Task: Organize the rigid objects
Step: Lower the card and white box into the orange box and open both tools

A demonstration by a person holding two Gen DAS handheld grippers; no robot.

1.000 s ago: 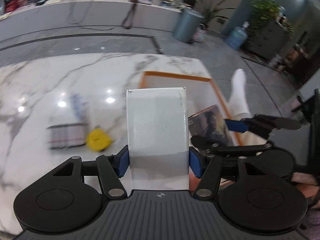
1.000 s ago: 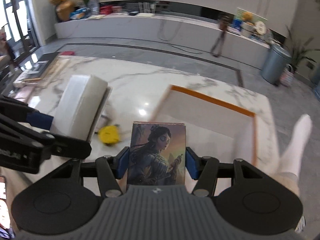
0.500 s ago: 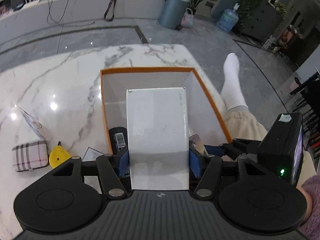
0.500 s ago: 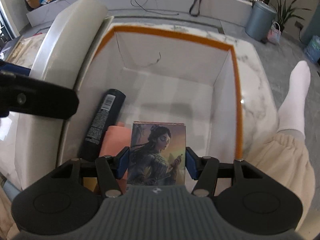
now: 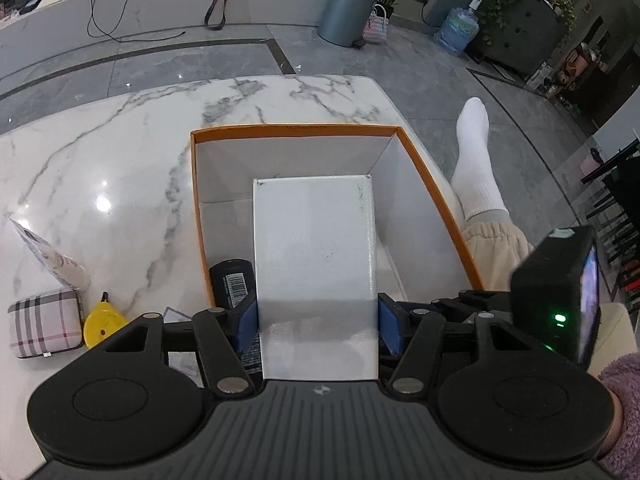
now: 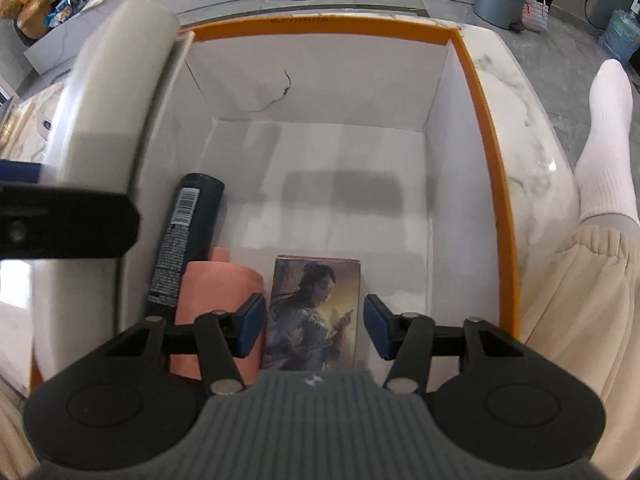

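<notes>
My left gripper (image 5: 316,320) is shut on a white box (image 5: 314,256) and holds it over the orange-rimmed storage box (image 5: 296,130). The white box also shows at the left of the right wrist view (image 6: 108,120). My right gripper (image 6: 314,326) is open, its pads apart from the picture card box (image 6: 314,312), which lies on the floor of the orange-rimmed box (image 6: 486,128). A black bottle (image 6: 186,240) and a salmon roll (image 6: 220,296) lie inside, left of the card box. The bottle also shows in the left wrist view (image 5: 234,280).
On the marble table (image 5: 120,152), left of the orange box, lie a plaid pouch (image 5: 44,324), a yellow object (image 5: 102,322) and a printed packet (image 5: 48,258). A person's leg in a white sock (image 5: 476,160) is at the right of the table.
My right gripper has opened and let go of the picture card box inside the orange box. Both grippers have moved further over the box; the left one still holds the white box.
</notes>
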